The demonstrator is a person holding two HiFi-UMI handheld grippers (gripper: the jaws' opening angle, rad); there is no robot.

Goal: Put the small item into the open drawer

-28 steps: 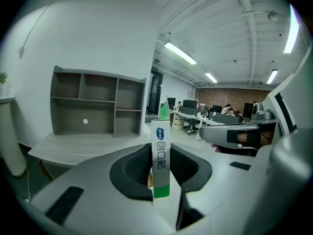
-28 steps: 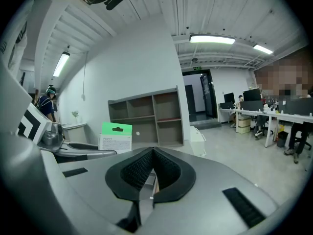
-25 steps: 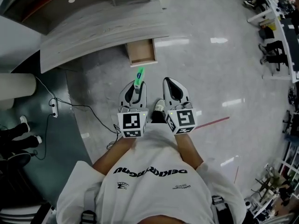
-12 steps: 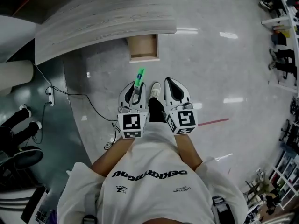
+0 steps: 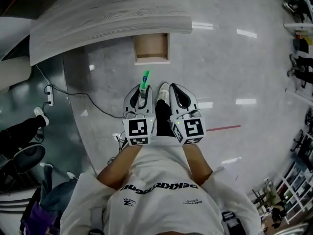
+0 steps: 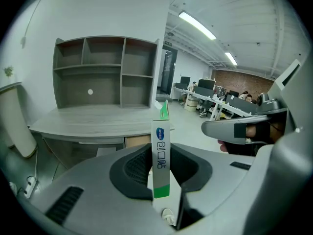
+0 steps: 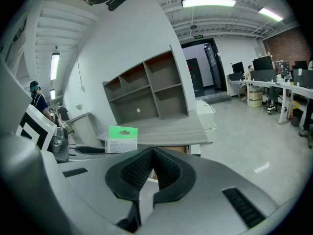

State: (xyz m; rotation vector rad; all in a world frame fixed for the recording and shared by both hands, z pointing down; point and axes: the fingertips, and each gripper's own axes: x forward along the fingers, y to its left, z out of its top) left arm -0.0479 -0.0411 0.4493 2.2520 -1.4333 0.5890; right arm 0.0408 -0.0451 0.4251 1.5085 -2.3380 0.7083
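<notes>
My left gripper [image 5: 142, 88] is shut on a slim white and green box [image 5: 145, 80], which stands upright between its pads [image 6: 138, 166] and sticks out past the fingertips. The box [image 6: 161, 140] fills the middle of the left gripper view. Ahead, the open wooden drawer [image 5: 151, 48] juts from under the curved grey desk [image 5: 107, 16]; its inside looks bare. My right gripper [image 5: 177, 89] hangs beside the left one, jaws shut with nothing in them [image 7: 153, 153]. In the right gripper view the box [image 7: 121, 139] shows at the left.
A shelf unit [image 6: 105, 72] stands on the desk. A power strip with cables [image 5: 49, 96] lies on the floor at left, near a seated person's leg [image 5: 19, 133]. A red floor line [image 5: 222, 128] runs at right. My shoe [image 5: 163, 92] shows between the grippers.
The desk and drawer have come nearer and more centred in the head view as the person steps forward. Both grippers keep their pose, and the box stays in the left one.
</notes>
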